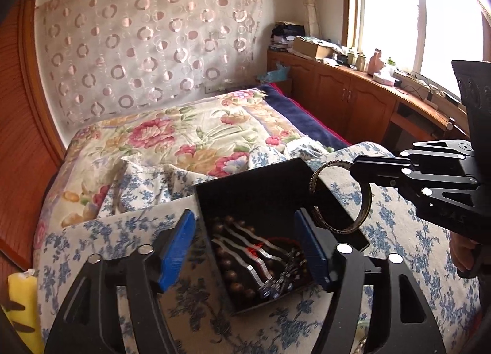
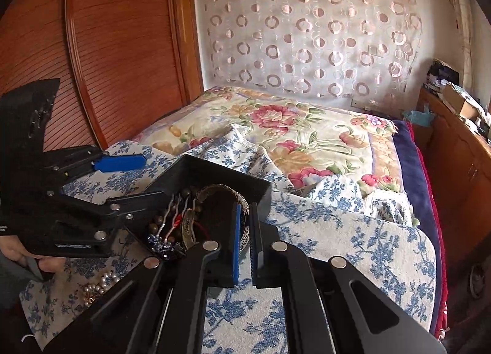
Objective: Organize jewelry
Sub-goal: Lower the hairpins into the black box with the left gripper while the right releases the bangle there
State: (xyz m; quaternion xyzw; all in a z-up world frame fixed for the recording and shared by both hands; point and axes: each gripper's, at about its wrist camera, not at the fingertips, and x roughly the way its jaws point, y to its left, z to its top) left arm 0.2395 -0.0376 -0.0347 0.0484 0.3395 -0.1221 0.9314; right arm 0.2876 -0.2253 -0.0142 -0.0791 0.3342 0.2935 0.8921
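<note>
Hidden: engraved metal open bangle (image 2: 236,197) – far arc behind square black jewelry box (image 1: 245,188) wall.
Right gripper (image 2: 244,240): clenched on bangle (blue pads).
Left gripper (image 1: 245,246): 2 fingers spread.

Bed (image 1: 129,136), running from the near edge to the curtained wall. A floral quilt (image 1: 172,133) is covering its far part; a blue-flowered cloth (image 2: 362,231) is lying rumpled over the near part. A black box (image 1: 254,188) is sitting on this cloth, beside the near edge. A pearl piece (image 2: 101,285) is resting on the cloth just beside the box. A dark blue blanket (image 2: 408,163) is lining the bed's right edge.
</note>
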